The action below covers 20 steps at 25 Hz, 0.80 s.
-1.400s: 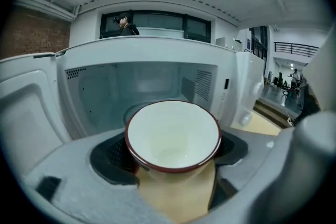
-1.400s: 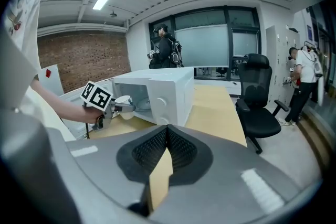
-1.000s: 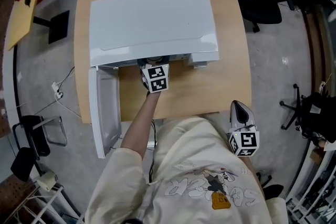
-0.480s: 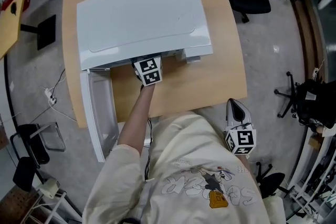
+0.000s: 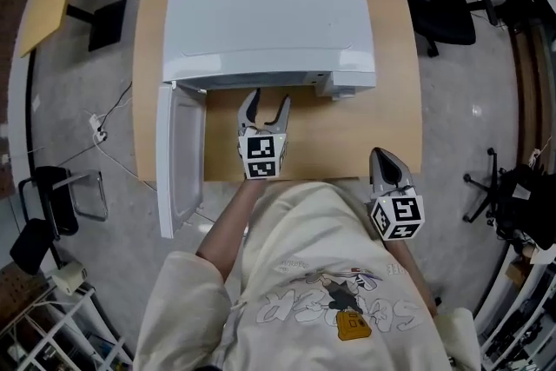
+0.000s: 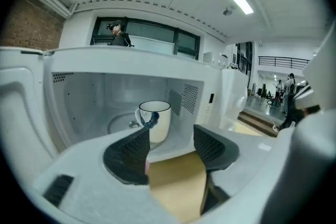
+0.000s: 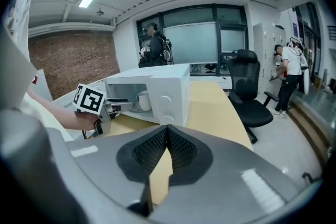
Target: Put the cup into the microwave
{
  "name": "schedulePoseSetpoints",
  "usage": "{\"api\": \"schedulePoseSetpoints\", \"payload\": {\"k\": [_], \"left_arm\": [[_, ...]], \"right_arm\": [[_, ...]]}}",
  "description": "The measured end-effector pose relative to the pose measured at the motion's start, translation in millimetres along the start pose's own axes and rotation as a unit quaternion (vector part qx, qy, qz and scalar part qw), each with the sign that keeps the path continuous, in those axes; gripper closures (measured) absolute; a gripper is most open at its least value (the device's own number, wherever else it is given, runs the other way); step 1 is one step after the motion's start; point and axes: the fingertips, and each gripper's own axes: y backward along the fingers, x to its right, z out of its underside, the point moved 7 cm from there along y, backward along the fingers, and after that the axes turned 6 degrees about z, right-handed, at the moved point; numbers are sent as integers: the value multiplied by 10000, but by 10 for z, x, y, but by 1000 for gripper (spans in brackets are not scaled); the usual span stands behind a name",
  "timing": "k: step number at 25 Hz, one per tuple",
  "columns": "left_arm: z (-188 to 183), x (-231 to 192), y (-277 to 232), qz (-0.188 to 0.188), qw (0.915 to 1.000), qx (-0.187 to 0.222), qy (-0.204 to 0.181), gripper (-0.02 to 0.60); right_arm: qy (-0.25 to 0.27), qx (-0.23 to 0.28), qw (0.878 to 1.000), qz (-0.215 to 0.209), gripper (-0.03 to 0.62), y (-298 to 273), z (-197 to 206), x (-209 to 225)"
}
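Sitting inside the white microwave [image 5: 269,13], the cup [image 6: 155,120]! Bare wooden counter [image 5: 347,130] in front; left tool [image 5: 268,100] there, jaws closing on nothing. Door [image 5: 178,156] hangs left. Right tool [image 5: 385,159], jaws together, past the near-right edge above grey floor [image 5: 469,100].

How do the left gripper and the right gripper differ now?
Left gripper has jaws apart, closing with nothing between them; right gripper has jaws together. Left gripper points at the open microwave holding the cup; right gripper hangs at the table's near edge. Both are empty.
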Motion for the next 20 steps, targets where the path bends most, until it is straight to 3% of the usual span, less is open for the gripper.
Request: {"api": "schedulePoseSetpoints", "payload": {"k": [7, 11, 20], "left_arm": [[-180, 270, 806, 310, 9994, 86, 97, 577], [-254, 258, 1029, 441, 9986, -62, 278, 577], [-246, 281, 1168, 745, 9964, -305, 268, 577]], "right_arm": [[447, 134, 9965, -699, 589, -342, -101, -568], [507, 261, 9940, -930, 589, -439, -92, -817], [444, 287, 9948, -869, 589, -505, -23, -967]]}}
